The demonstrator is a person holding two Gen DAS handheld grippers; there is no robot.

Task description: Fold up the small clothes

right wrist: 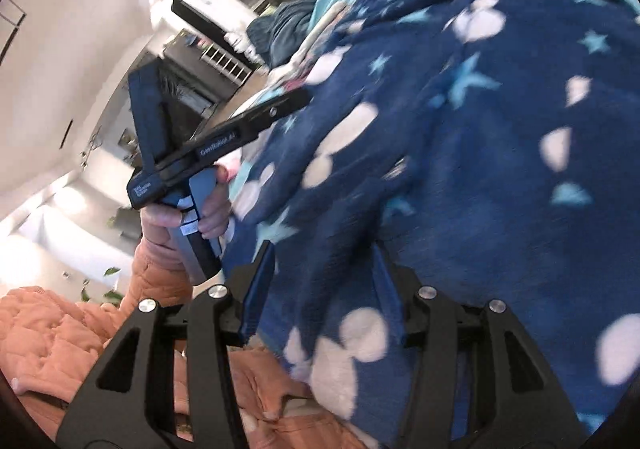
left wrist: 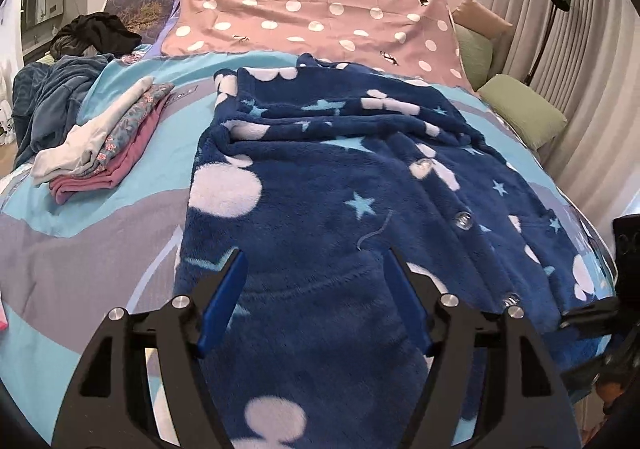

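A dark blue fleece garment with white mouse-head shapes, light blue stars and clear buttons lies spread on the bed, its upper part folded down. My left gripper is open, low over the garment's near hem, fingers astride the fabric. In the right wrist view the same garment fills the frame, blurred. My right gripper is open with fleece between its fingers. The left gripper's body, held in a hand, shows there to the left.
A stack of folded clothes lies on the bed's left. A blue blanket and dark clothes are heaped at the far left. A pink dotted sheet and green pillows are at the head. An orange quilted jacket is near.
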